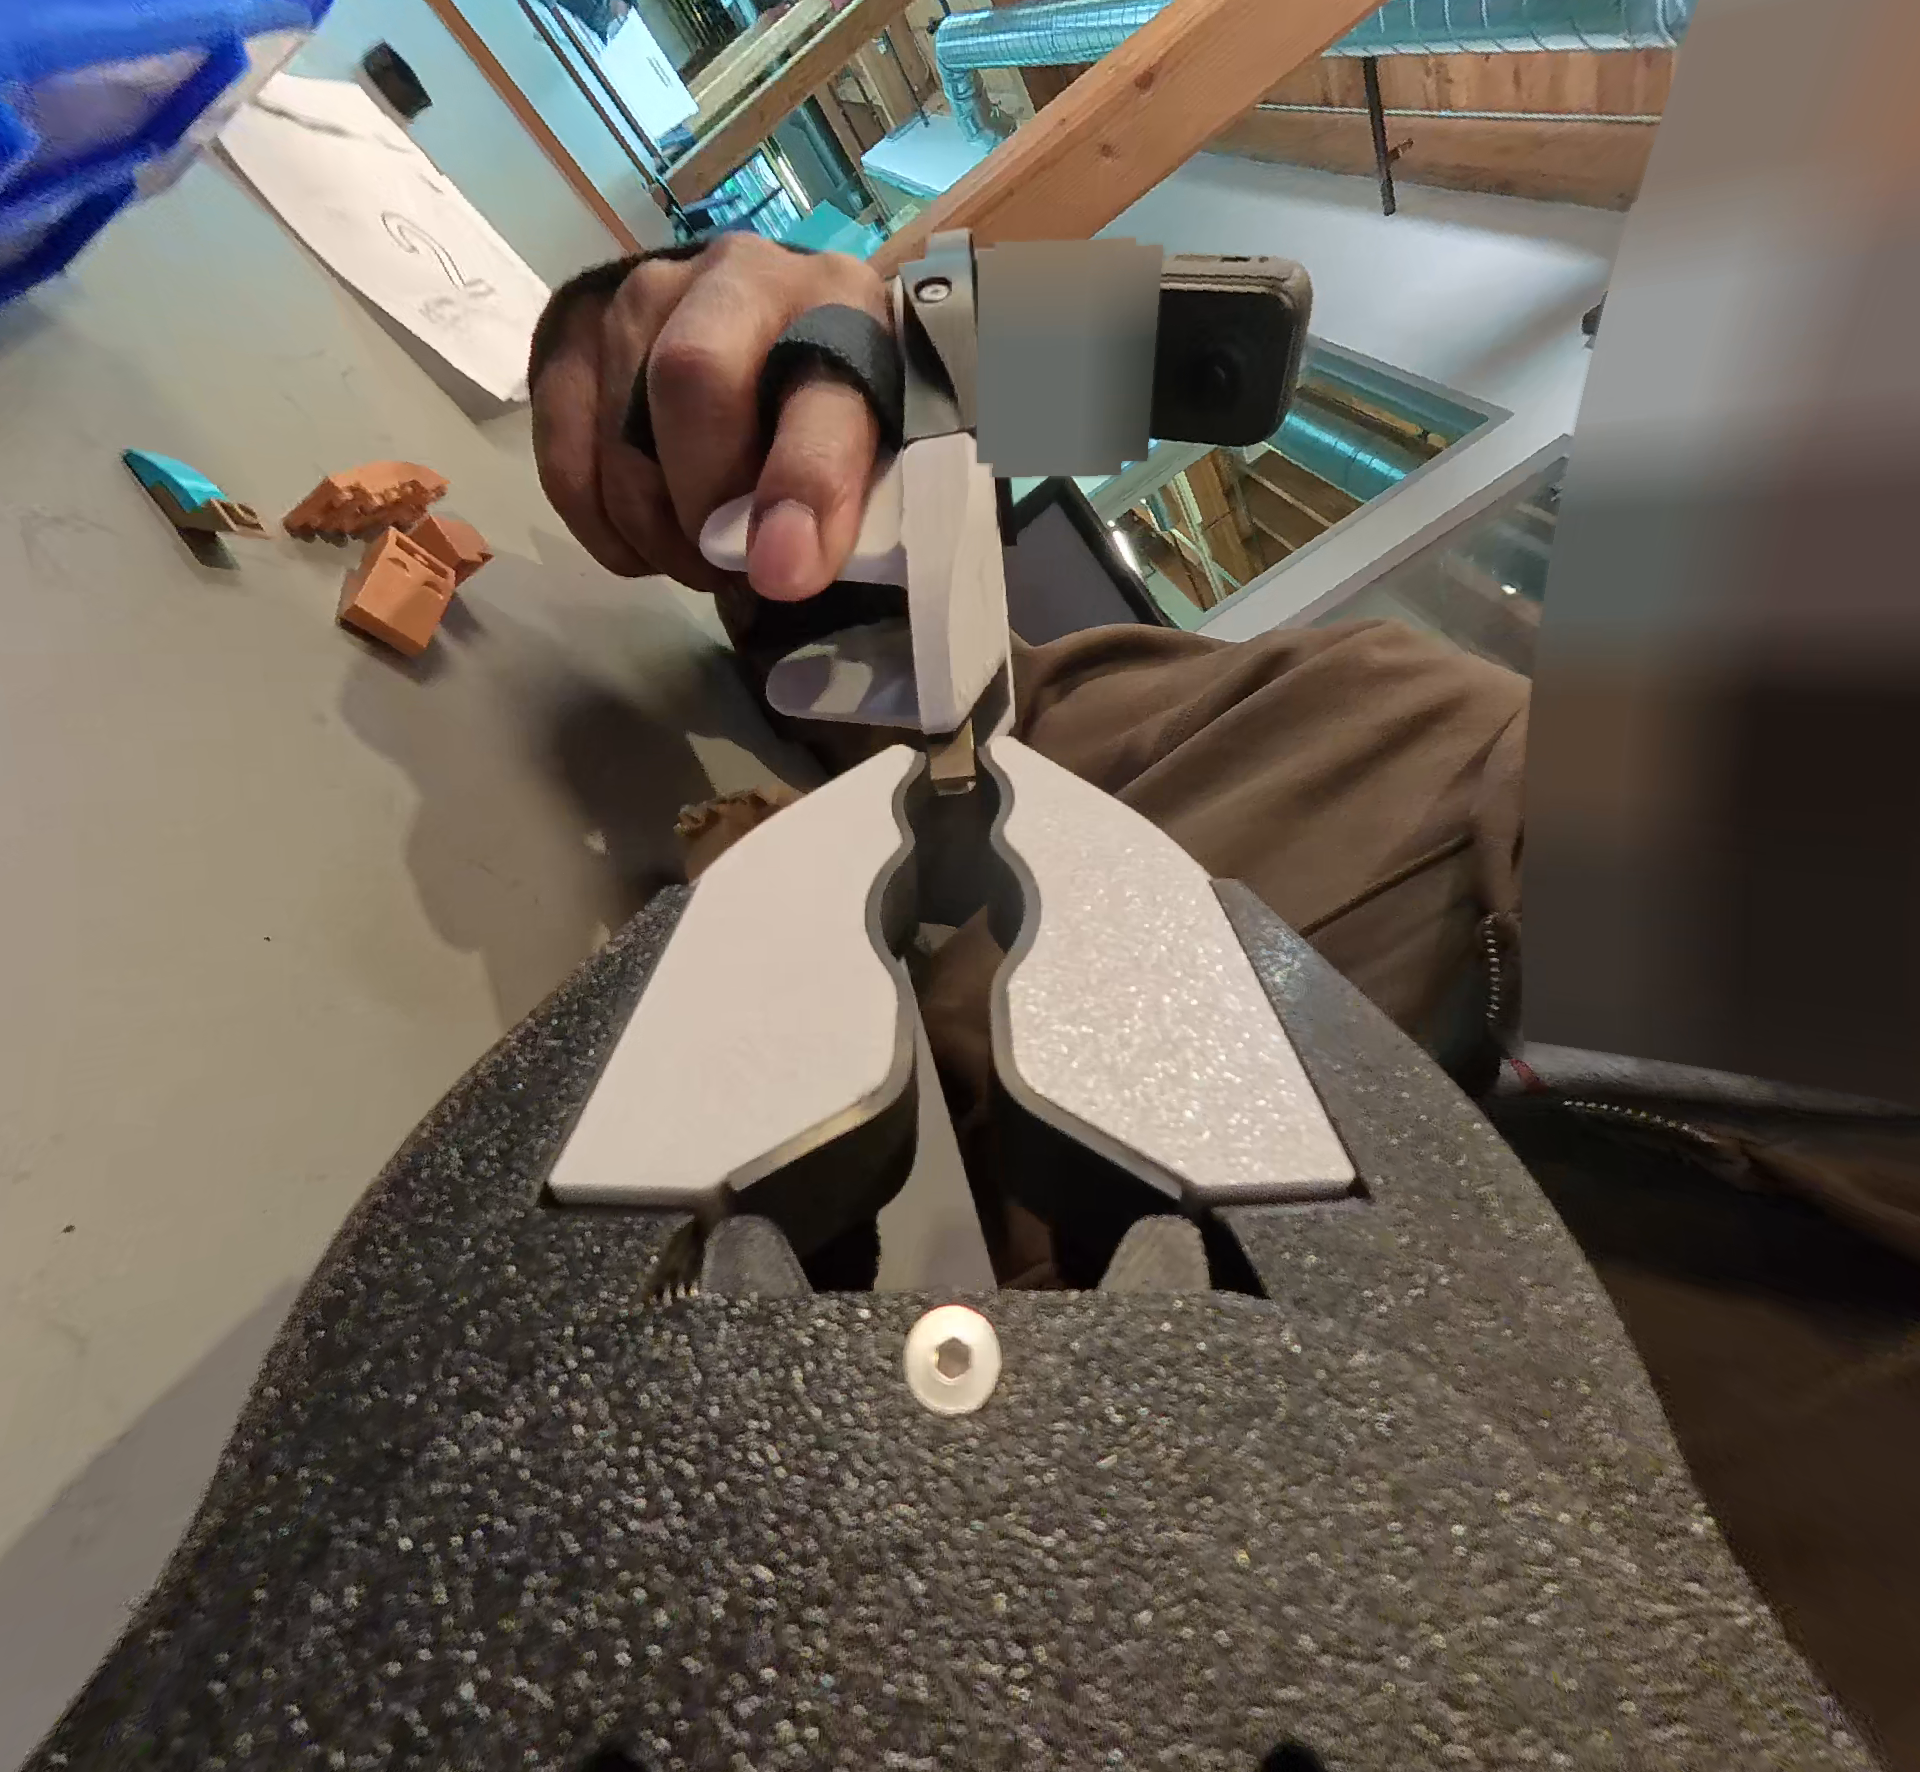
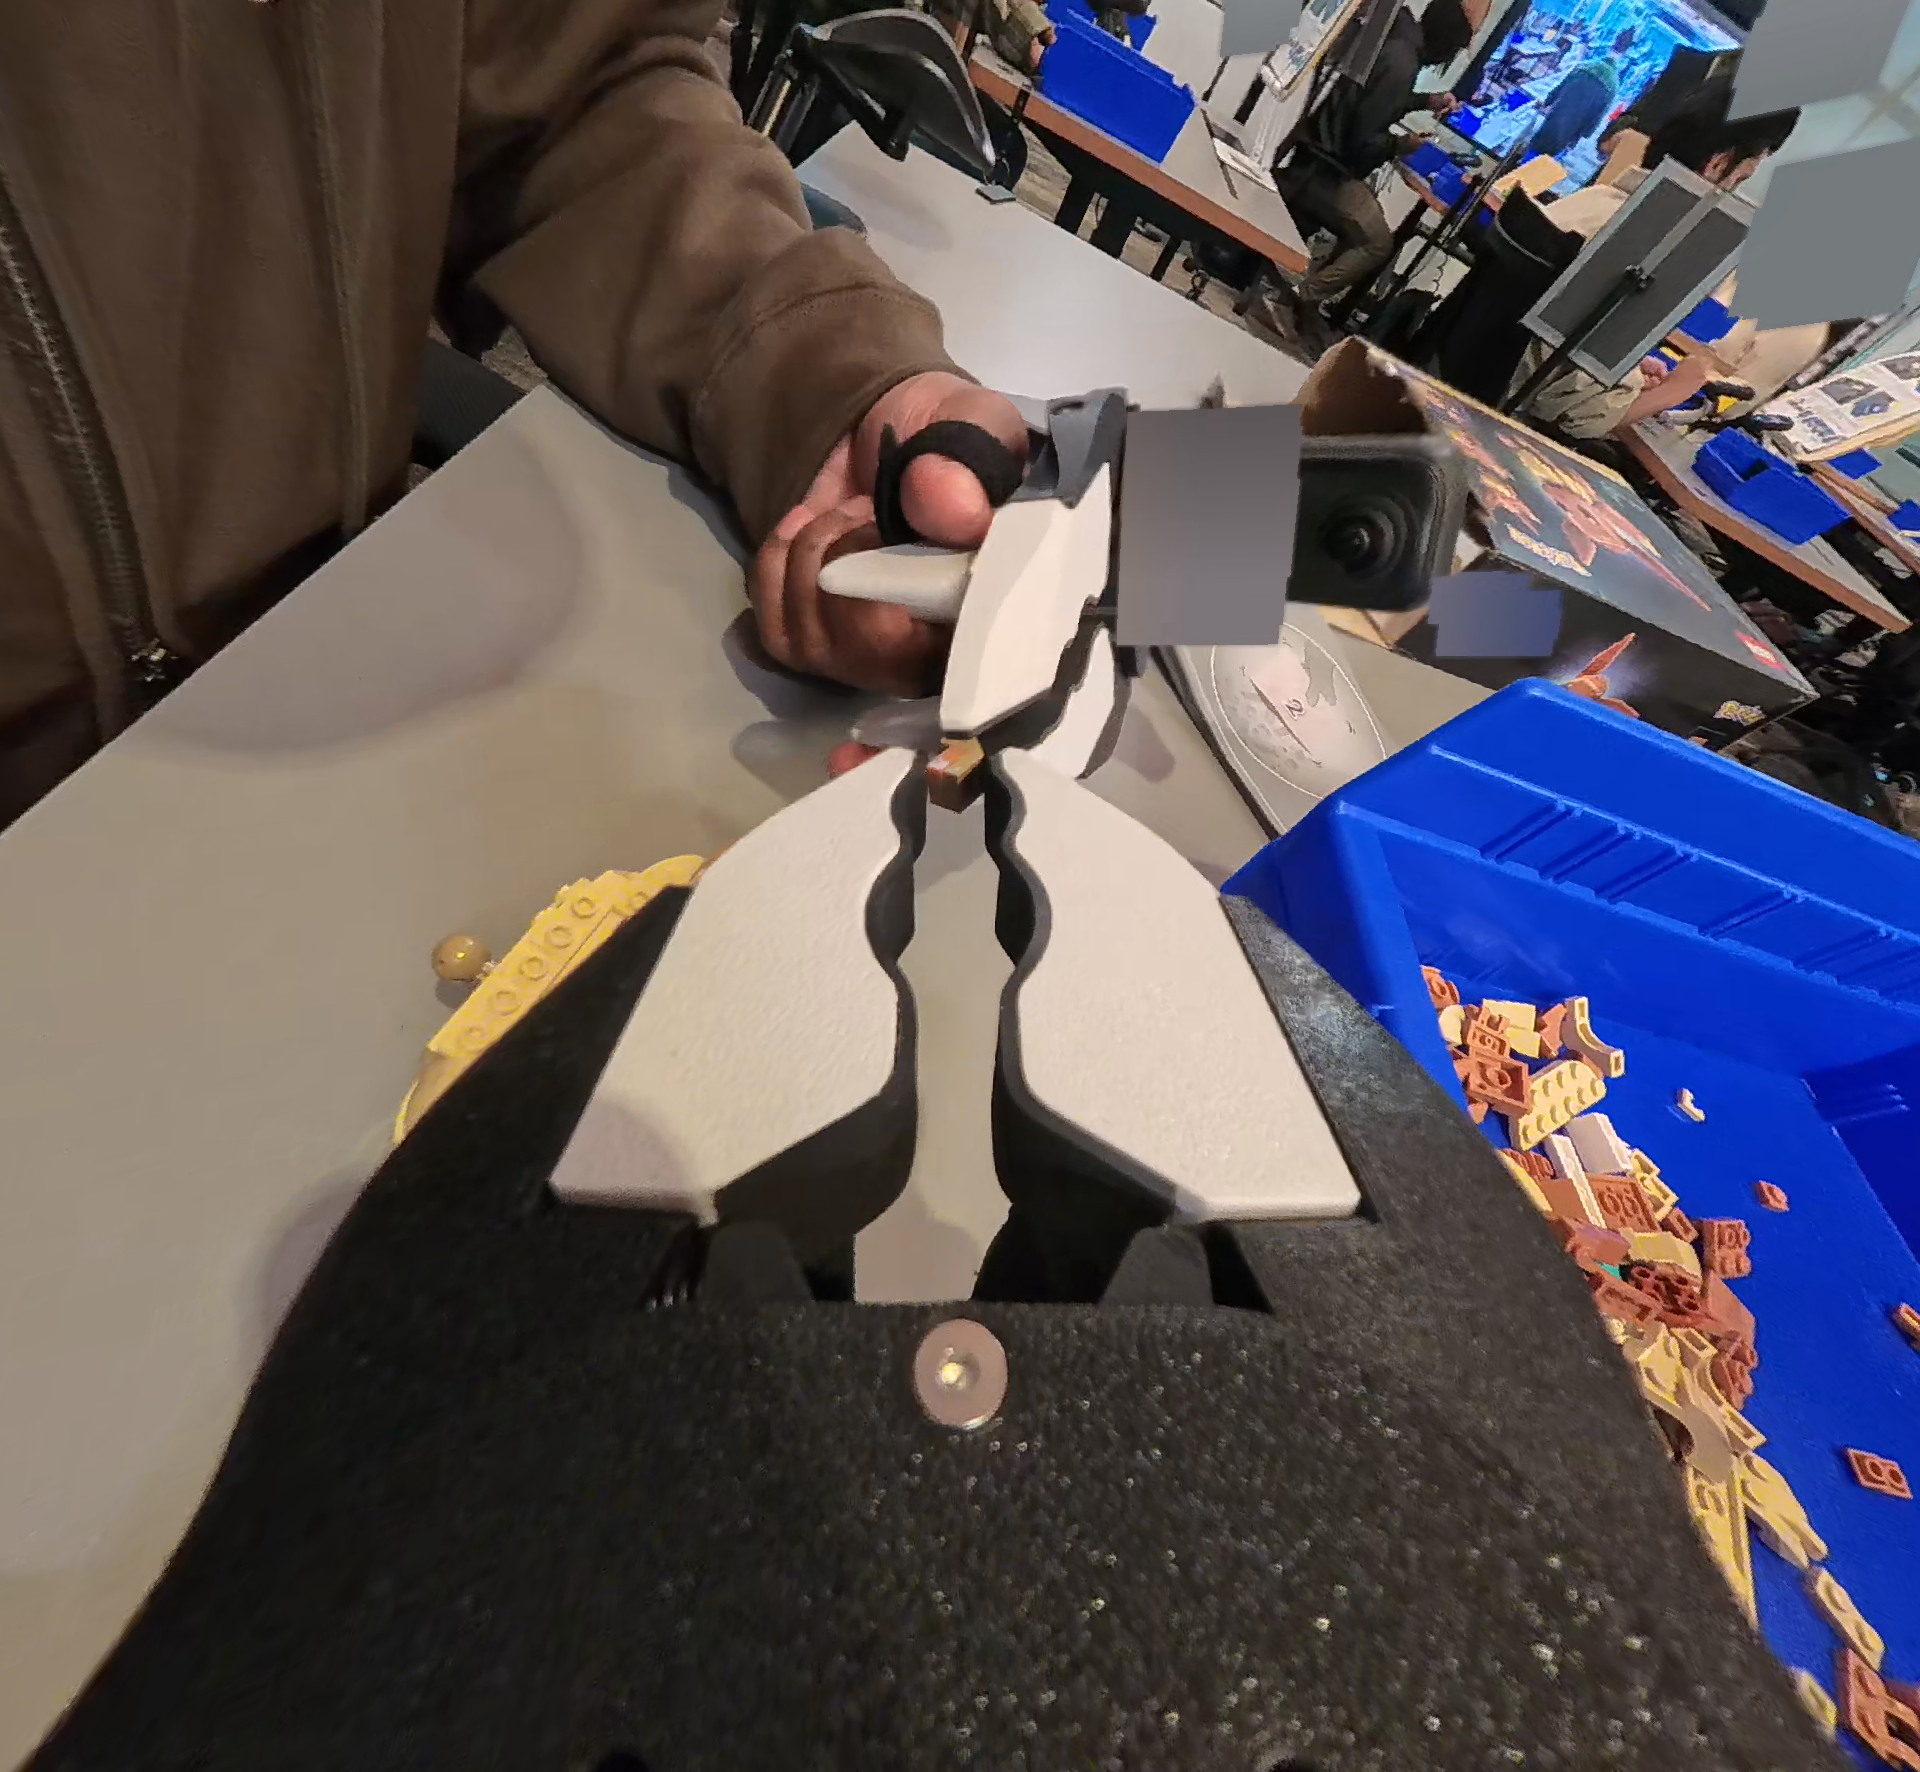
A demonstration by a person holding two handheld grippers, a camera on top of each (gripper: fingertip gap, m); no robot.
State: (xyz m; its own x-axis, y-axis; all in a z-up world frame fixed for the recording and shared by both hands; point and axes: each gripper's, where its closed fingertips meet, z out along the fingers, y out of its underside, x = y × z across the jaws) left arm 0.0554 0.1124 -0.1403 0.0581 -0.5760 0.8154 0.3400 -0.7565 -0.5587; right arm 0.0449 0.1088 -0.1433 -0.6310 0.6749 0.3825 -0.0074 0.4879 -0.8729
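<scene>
A small brown brick (image 2: 954, 779) hangs between both grippers above the grey table (image 2: 312, 683). My right gripper (image 2: 956, 777) is shut on it, with both pads against its sides. My left gripper (image 1: 951, 761) meets it from the opposite side, and its tips are closed on the same brick (image 1: 951, 775). In the left wrist view the right gripper (image 1: 961, 720) comes down from above with the brick sticking out of its tips. In the right wrist view the left gripper (image 2: 982, 735) pinches the brick's top. A hand (image 2: 883, 569) holds each tool.
A blue bin (image 2: 1621, 849) of brown and tan bricks stands to the right. A yellow build (image 2: 540, 953) and a tan ball (image 2: 460, 955) lie to the left. Reddish-brown pieces (image 1: 395, 559), a teal piece (image 1: 177, 491) and a paper sheet (image 1: 384, 226) lie on the table. A printed box (image 2: 1558, 517) stands behind. Only a small space, under 4 cm, lies between the two pairs of fingers. Both grippers' tips are roughly 15 cm from the teal piece (image 1: 177, 491).
</scene>
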